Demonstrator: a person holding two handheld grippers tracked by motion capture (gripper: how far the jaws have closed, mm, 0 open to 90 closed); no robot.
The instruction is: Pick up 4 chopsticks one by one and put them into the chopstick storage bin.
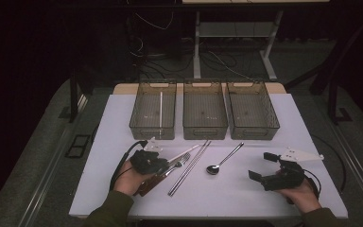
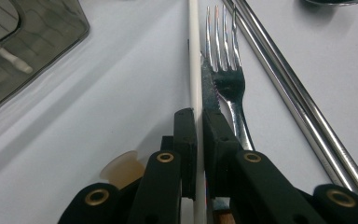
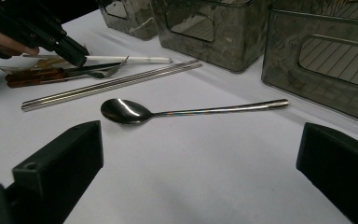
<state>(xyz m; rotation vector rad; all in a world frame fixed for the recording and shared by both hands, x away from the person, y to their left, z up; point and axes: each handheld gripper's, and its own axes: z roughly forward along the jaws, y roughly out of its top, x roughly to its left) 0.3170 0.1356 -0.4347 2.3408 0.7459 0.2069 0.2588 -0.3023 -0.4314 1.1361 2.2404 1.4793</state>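
Observation:
My left gripper (image 1: 167, 163) (image 2: 199, 117) is shut on a thin white chopstick (image 1: 183, 153) (image 2: 195, 56) that lies on the white table (image 1: 118, 127). Right beside it lie a fork (image 1: 182, 161) (image 2: 224, 65) and a wooden-handled knife (image 1: 150, 182) (image 2: 209, 88). A pair of metal chopsticks (image 1: 189, 168) (image 2: 289, 84) runs slantwise just right of them. A metal spoon (image 1: 223, 161) (image 3: 121, 111) lies mid-table. My right gripper (image 1: 262, 165) (image 3: 200, 154) stands open, empty, a short way from the spoon's bowl. In the right gripper view the left gripper (image 3: 74, 53) grips the white chopstick (image 3: 130, 59).
Three smoky clear bins stand in a row at the table's far side: left (image 1: 137, 126), middle (image 1: 204, 130), right (image 1: 253, 133). The left bin holds another white stick (image 1: 160, 109). Cables trail from both grippers. Desk legs and wiring stand beyond the table.

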